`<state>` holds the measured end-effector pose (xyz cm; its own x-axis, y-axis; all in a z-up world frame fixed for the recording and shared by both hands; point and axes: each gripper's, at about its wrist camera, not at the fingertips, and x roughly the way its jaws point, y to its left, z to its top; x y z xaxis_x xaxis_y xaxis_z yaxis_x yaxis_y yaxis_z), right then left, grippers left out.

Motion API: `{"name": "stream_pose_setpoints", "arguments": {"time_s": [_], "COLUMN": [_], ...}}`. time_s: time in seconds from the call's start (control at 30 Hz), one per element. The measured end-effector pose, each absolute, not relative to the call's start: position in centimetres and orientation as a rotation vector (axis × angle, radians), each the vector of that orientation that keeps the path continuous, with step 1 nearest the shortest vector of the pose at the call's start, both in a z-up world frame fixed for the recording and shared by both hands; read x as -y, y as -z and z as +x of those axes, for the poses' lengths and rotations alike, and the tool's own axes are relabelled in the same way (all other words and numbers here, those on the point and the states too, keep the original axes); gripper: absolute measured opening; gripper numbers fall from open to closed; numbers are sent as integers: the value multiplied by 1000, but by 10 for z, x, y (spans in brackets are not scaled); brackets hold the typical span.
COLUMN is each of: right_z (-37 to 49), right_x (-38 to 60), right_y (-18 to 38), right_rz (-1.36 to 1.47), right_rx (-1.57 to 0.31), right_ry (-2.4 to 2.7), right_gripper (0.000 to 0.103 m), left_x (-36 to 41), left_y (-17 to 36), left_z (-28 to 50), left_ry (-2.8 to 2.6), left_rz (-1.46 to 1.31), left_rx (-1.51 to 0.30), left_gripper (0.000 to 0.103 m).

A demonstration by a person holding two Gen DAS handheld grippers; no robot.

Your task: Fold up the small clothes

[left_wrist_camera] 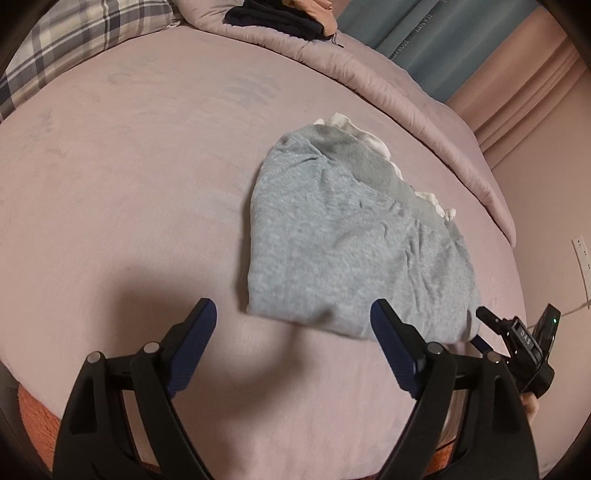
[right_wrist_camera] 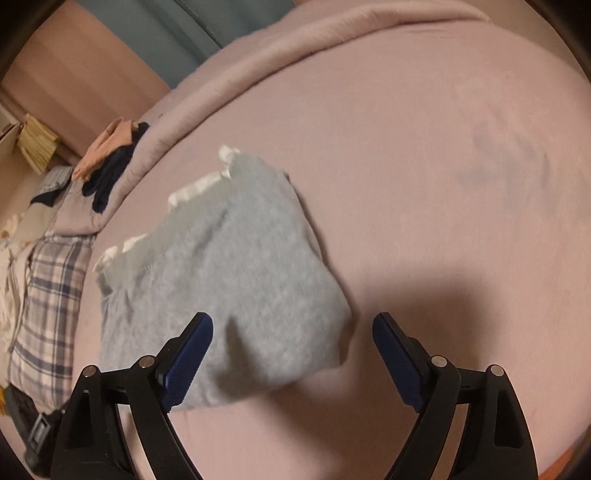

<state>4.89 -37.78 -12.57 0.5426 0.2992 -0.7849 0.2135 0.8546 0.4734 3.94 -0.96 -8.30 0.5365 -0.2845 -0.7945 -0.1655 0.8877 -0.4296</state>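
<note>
Left wrist view, garment: a folded grey garment lies flat on the bed, right of centre, with a white frilled edge showing along its far side.
Right wrist view, garment: the same grey bundle sits left of centre, white trim along its upper left edge; somewhat blurred.
Left gripper: the left gripper hangs over the bed at the garment's near edge, jaws wide apart and holding nothing; its right finger overlaps the cloth's near corner in the picture, contact not clear.
Right gripper: the right gripper has its jaws wide apart and empty; its left finger sits in front of the garment's near edge. In the left wrist view it shows at the far right, past the garment's right corner.
In the way: only the gripper fingers and their dark shadows cross the cloth and sheet.
Bedding: a pink duvet is bunched along the far side of the bed; a plaid pillow lies at the head.
Other clothes: dark and peach pieces are piled on the duvet, well apart from the grey garment.
Beyond: a teal curtain and a wall socket.
</note>
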Motion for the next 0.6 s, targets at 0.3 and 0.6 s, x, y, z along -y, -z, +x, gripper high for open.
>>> {"name": "stream_pose_setpoints", "arguments": {"time_s": [0.3,0.6], "right_z": [49,63], "right_x": [365,362], "right_y": [138,138], "right_rz": [616,726], "right_rx": [-1027,-1008], "right_ry": [-111,-132], "right_gripper": [88,90], "left_x": [0,-15], "left_y": [83,91], "left_z": [20,12], "left_ry": [51,24], "left_rz": [-510,-531], "left_rx": [-999,-1020], "left_gripper": [96,96]}}
